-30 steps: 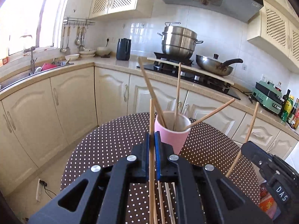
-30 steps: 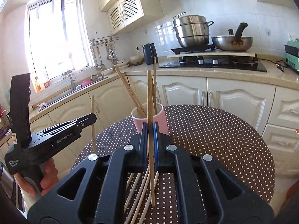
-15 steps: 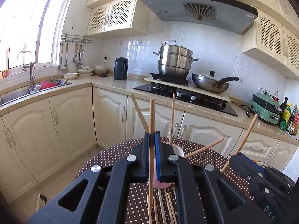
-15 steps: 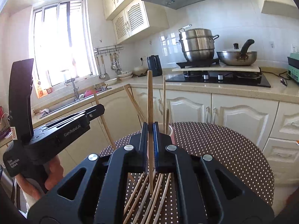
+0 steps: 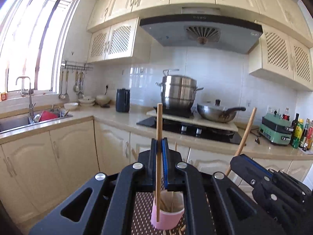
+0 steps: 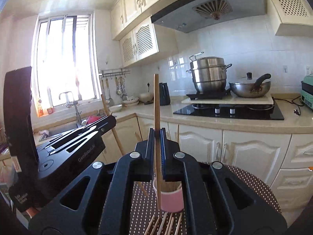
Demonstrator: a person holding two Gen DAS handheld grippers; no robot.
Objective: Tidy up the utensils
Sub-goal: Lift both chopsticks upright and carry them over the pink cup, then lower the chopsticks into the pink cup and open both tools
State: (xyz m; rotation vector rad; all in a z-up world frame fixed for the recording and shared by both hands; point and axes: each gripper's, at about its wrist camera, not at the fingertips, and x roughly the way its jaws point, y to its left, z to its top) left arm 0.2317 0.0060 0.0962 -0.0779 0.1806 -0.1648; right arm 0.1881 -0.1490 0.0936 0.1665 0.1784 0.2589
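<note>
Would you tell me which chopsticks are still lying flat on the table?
The loose chopsticks in front of the pink cup lie flat; others stand in the cup or are clamped upright.

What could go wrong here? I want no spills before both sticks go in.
1. Each tool, left and right, pinches a wooden chopstick mid-shaft; it might pivot.
2. The pink cylindrical cup already holds chopsticks; a stray tip could tip it.
3. Loose chopsticks lie beside its base.

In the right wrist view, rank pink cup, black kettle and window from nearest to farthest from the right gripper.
1. Pink cup, on the dotted table just below the right gripper.
2. Black kettle, on the back counter.
3. Window, far left, behind the sink.
</note>
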